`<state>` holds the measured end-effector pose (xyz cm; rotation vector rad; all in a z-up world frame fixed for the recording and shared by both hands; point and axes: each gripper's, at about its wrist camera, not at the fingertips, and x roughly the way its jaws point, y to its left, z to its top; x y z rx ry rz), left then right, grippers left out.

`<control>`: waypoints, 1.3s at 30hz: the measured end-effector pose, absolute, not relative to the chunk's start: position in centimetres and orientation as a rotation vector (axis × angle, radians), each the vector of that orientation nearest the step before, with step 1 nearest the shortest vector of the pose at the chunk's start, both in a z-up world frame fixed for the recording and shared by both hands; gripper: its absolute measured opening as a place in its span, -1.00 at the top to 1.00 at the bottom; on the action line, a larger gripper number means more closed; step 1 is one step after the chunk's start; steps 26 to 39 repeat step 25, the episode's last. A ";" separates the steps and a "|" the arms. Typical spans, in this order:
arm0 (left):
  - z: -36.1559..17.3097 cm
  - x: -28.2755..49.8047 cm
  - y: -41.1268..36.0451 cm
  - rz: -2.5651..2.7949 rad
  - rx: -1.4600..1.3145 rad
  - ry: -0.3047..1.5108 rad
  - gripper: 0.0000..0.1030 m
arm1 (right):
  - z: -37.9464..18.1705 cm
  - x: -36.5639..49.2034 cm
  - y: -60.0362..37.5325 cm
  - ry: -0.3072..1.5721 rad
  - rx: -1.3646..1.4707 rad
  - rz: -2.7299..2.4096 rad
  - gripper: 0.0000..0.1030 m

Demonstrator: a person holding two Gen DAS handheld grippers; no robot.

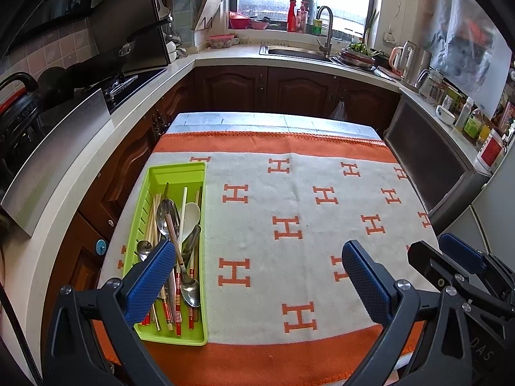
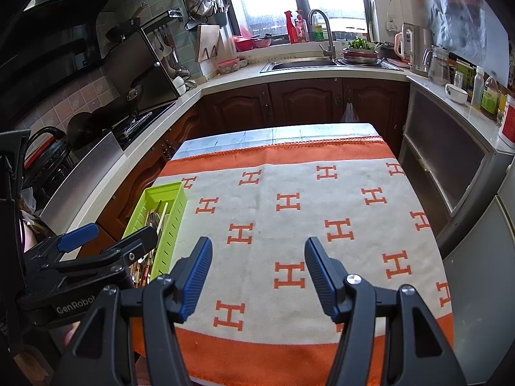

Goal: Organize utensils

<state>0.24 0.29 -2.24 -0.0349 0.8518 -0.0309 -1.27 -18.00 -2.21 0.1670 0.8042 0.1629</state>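
A lime-green utensil tray lies along the left side of the table, filled with metal spoons, a white spoon and several chopsticks. In the right wrist view the same tray shows at the left. My left gripper is open above the cloth, its left finger over the tray's near end, nothing between its fingers. My right gripper is open over the bare cloth, holding nothing. Each gripper appears at the edge of the other's view.
The table carries a white cloth with orange H marks and orange borders. Kitchen counters run round it: a stove at the left, a sink at the back, jars and bottles on the right. Dark cabinets stand close to the table's right side.
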 end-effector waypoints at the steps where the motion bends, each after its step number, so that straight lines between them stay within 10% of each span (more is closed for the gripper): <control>1: -2.3 0.1 0.3 -0.031 -0.035 0.853 -0.98 | -2.2 -1.2 -18.0 0.803 0.168 0.163 -0.17; 39: -3.2 0.2 0.1 -0.034 -0.040 0.881 -0.98 | -2.9 -1.9 -17.5 0.819 0.183 0.167 -0.17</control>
